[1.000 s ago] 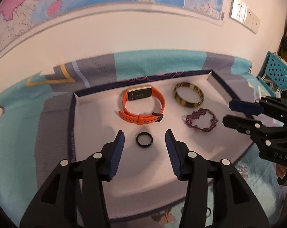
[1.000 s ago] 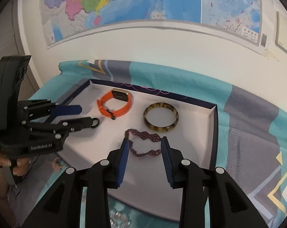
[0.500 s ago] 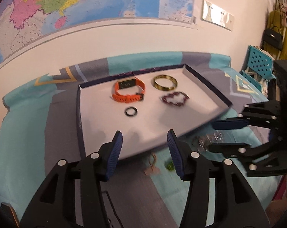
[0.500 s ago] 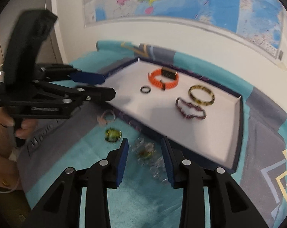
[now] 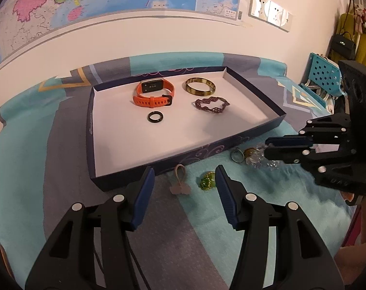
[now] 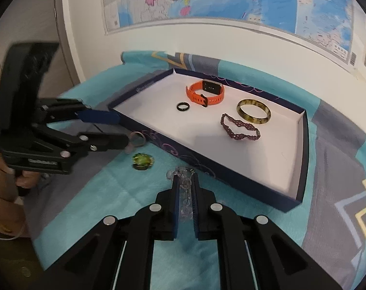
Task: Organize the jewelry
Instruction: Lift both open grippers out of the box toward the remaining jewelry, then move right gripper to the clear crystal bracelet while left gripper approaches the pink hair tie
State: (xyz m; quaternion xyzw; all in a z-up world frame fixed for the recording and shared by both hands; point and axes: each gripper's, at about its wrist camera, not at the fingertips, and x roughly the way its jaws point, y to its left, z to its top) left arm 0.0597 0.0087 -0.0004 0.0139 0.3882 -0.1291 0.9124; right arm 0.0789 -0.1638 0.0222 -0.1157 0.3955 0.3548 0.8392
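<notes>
The right gripper (image 6: 184,188) is closed on a clear bead bracelet (image 6: 183,181), so it can be lifted off the blanket (image 6: 110,193) into the box (image 6: 301,169). The left gripper (image 5: 185,183) is held wide open with nothing in it, just above the pink loop (image 5: 179,181) and green charm (image 5: 207,180), likely picked next.
</notes>
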